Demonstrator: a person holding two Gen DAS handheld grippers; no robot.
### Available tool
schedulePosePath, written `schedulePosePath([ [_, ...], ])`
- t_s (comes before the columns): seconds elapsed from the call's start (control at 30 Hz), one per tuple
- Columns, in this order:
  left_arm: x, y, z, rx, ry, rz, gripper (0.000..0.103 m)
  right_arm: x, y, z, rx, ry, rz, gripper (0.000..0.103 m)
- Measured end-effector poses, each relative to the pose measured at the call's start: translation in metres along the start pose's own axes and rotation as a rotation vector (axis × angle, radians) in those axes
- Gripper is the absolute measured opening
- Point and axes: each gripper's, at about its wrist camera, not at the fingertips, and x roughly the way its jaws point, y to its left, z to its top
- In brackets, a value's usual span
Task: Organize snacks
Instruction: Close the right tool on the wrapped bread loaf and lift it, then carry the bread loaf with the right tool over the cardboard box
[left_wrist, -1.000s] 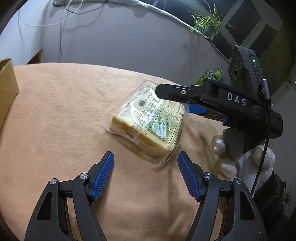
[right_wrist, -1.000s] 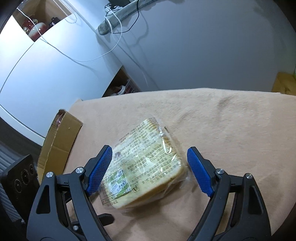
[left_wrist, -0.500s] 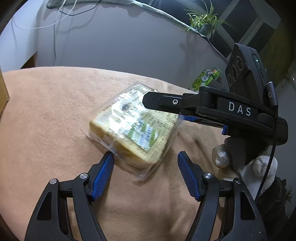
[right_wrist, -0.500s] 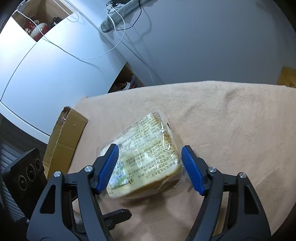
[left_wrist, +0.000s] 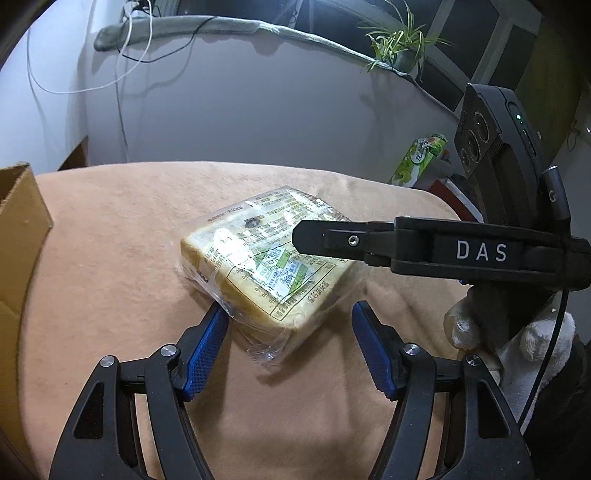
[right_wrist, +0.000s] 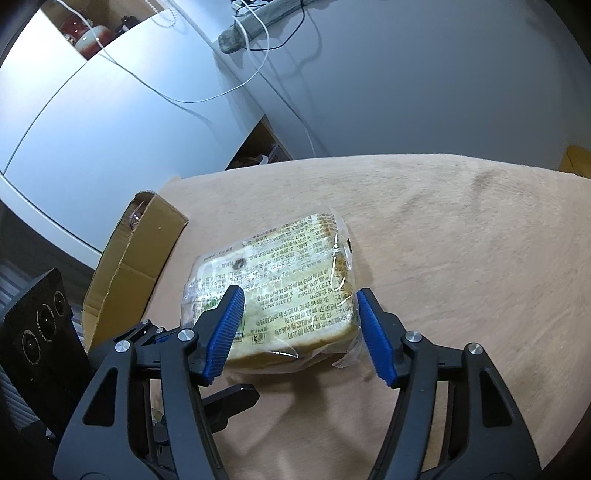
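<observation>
A clear bag of sliced bread (left_wrist: 266, 258) with printed labels is held just above the tan cloth. My right gripper (right_wrist: 299, 332) is shut on the bread bag (right_wrist: 280, 273), its blue pads pressed on both sides. From the left wrist view the right gripper (left_wrist: 424, 251) reaches in from the right over the bag. My left gripper (left_wrist: 288, 343) is open and empty, its pads either side of the bag's near corner, the left pad touching the wrapper.
A cardboard box (right_wrist: 129, 262) stands at the cloth's left edge; its flap shows in the left wrist view (left_wrist: 18, 236). A green snack pack (left_wrist: 419, 158) stands beyond the table's far right. A grey wall runs behind.
My right gripper has closed on the bread bag and lifted it slightly. The bag has come nearer to my left gripper, which stays open.
</observation>
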Motion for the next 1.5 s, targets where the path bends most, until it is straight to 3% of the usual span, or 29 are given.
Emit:
schedulePosePath([
  [0.3,-0.021,0.007,-0.004,-0.013,-0.039,0.015,0.068,-0.013,0.03,-0.009,-0.051,-0.028,-0.008,0.06],
  [0.83,-0.107,0.028,-0.024,-0.041,-0.179,0.063,0.068,-0.034,0.139,-0.016,-0.21,-0.082,0.003,0.06],
  [1.13,-0.151,0.061,-0.04,-0.084,-0.246,0.104,0.068,-0.017,0.199,-0.018,-0.289,-0.078,0.041,0.06],
  [1.5,-0.178,0.109,-0.062,-0.158,-0.279,0.171,0.068,0.028,0.263,-0.016,-0.364,-0.026,0.092,0.06],
])
